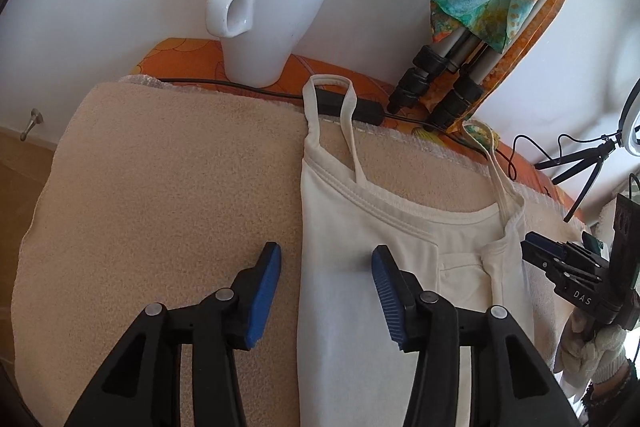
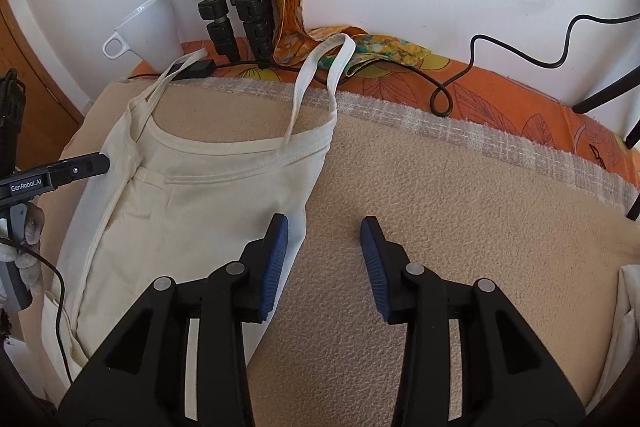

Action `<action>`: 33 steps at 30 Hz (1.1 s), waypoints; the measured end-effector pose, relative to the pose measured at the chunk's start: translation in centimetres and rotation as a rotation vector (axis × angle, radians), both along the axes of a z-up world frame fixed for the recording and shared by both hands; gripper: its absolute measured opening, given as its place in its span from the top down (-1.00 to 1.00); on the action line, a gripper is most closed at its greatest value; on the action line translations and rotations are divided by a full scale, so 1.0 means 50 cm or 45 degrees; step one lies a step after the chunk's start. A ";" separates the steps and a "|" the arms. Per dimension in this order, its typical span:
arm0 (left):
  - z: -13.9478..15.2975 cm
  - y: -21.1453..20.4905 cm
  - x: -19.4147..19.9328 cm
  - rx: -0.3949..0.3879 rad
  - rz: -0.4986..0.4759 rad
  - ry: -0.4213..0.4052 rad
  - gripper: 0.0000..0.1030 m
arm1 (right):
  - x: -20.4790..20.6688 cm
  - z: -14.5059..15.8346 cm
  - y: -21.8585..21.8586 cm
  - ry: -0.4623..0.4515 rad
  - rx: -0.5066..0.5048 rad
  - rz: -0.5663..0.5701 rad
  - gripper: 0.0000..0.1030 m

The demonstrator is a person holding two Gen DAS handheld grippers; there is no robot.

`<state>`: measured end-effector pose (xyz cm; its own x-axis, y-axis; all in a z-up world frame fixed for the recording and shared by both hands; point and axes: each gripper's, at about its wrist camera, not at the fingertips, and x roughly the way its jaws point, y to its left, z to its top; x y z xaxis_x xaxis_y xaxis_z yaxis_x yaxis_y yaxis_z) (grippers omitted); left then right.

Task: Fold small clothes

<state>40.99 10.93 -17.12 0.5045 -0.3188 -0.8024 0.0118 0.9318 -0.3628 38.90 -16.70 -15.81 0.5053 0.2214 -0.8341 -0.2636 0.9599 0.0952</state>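
Note:
A small cream strap top (image 1: 360,291) lies flat on a beige fleece blanket (image 1: 160,187), its straps pointing toward the wall; it also shows in the right wrist view (image 2: 192,211). My left gripper (image 1: 326,263) is open and empty, straddling the top's left edge. My right gripper (image 2: 324,239) is open and empty over the top's right edge and the blanket (image 2: 460,227). Each gripper shows at the edge of the other's view: the right one (image 1: 560,263), the left one (image 2: 76,167).
A white mug (image 1: 264,23) stands at the back on an orange patterned cloth (image 1: 180,59). Tripod legs (image 1: 440,79) with a coloured scarf (image 1: 480,15) lean on the wall. Black cables (image 2: 480,67) run along the back. A ring-light stand (image 1: 588,163) is at right.

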 end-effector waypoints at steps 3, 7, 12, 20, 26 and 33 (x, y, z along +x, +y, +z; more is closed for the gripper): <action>0.000 -0.007 0.026 0.014 0.005 -0.014 0.00 | 0.016 0.001 0.004 -0.012 -0.008 -0.006 0.22; -0.003 -0.018 0.051 0.071 0.015 -0.034 0.37 | 0.035 0.007 -0.011 0.010 0.136 -0.040 0.22; -0.007 -0.021 0.067 0.128 0.029 -0.064 0.98 | 0.047 0.001 -0.008 0.008 0.163 -0.041 0.83; 0.022 0.001 0.049 -0.003 0.068 -0.104 1.00 | 0.031 0.035 -0.010 -0.037 0.281 -0.025 0.93; 0.066 0.008 0.008 -0.042 0.071 -0.148 1.00 | 0.006 0.082 -0.011 -0.083 0.327 -0.010 0.93; 0.124 0.021 -0.068 -0.063 0.073 -0.209 1.00 | -0.052 0.129 -0.011 -0.120 0.362 0.018 0.93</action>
<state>37.59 11.98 -10.93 0.6459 -0.3230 -0.6917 0.0219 0.9136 -0.4061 36.30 -17.26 -9.35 0.5726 0.4471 -0.6872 -0.2974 0.8944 0.3342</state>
